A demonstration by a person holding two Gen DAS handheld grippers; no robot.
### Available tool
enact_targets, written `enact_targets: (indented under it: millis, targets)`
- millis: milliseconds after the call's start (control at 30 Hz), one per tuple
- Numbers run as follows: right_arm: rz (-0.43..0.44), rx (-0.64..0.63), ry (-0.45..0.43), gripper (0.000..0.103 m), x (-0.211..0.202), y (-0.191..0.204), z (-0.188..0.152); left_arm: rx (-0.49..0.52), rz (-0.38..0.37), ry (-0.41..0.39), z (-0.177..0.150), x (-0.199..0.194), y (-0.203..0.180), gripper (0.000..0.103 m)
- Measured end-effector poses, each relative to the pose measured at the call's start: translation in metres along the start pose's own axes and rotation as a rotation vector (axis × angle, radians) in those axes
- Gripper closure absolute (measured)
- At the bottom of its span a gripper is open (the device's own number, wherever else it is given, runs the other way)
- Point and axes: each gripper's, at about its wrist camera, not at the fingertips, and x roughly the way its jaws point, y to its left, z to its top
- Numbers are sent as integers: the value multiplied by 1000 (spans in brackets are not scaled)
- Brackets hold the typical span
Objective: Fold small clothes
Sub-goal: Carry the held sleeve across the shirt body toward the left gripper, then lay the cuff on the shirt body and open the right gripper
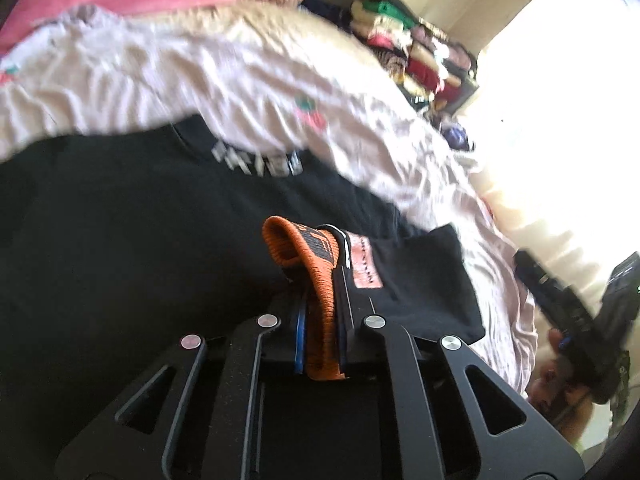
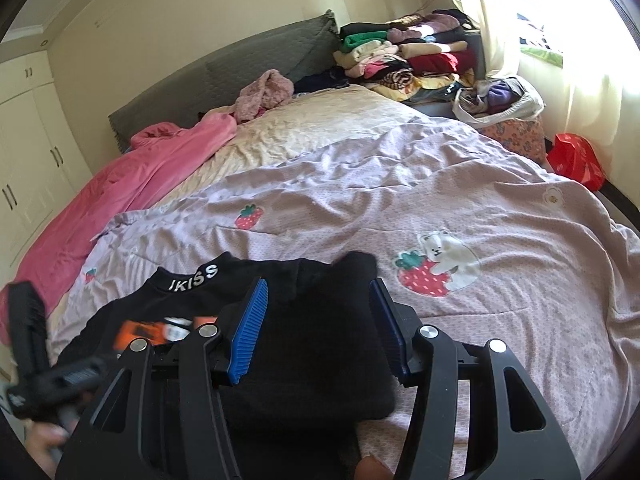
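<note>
Orange ribbed cuff (image 1: 320, 300) was what my left gripper (image 1: 320, 344) held, the jaws closed tight on that knit edge of the black top (image 1: 120, 240). My right gripper (image 2: 316, 332) stood wide, its blue pads (image 2: 248, 332) apart with nothing between them, hovering over the same garment's black fabric. The black top lay on the lilac strawberry quilt (image 2: 440, 200), collar lettering facing up, one sleeve apparently drawn inward. I judged the fold barely begun: body not yet doubled over. Folded clothes (image 2: 400, 56) were piled near the window, beyond the bed.
</note>
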Motion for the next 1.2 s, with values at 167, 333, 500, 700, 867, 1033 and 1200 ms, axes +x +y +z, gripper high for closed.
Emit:
enact_targets:
  millis: [167, 333, 500, 700, 867, 1033, 1200]
  targets:
    - [-11, 12, -3, 52, 0, -4, 0, 8, 38, -82, 18, -40, 17, 99]
    - [-19, -4, -4, 52, 0, 0, 0, 8, 90, -96, 27, -55, 38, 102]
    - [-12, -44, 0, 52, 3, 11, -3, -6, 117, -92, 25, -65, 58, 102]
    - [5, -105, 7, 52, 8, 29, -8, -11, 129, -61, 20, -61, 75, 102]
    - [19, -158, 20, 52, 13, 46, -14, -1, 190, -117, 17, -80, 84, 92]
    - [61, -204, 38, 52, 17, 63, -21, 55, 202, -126, 13, -86, 72, 92]
    - [100, -255, 65, 52, 22, 81, -30, 97, 164, -16, 1, -52, 60, 90]
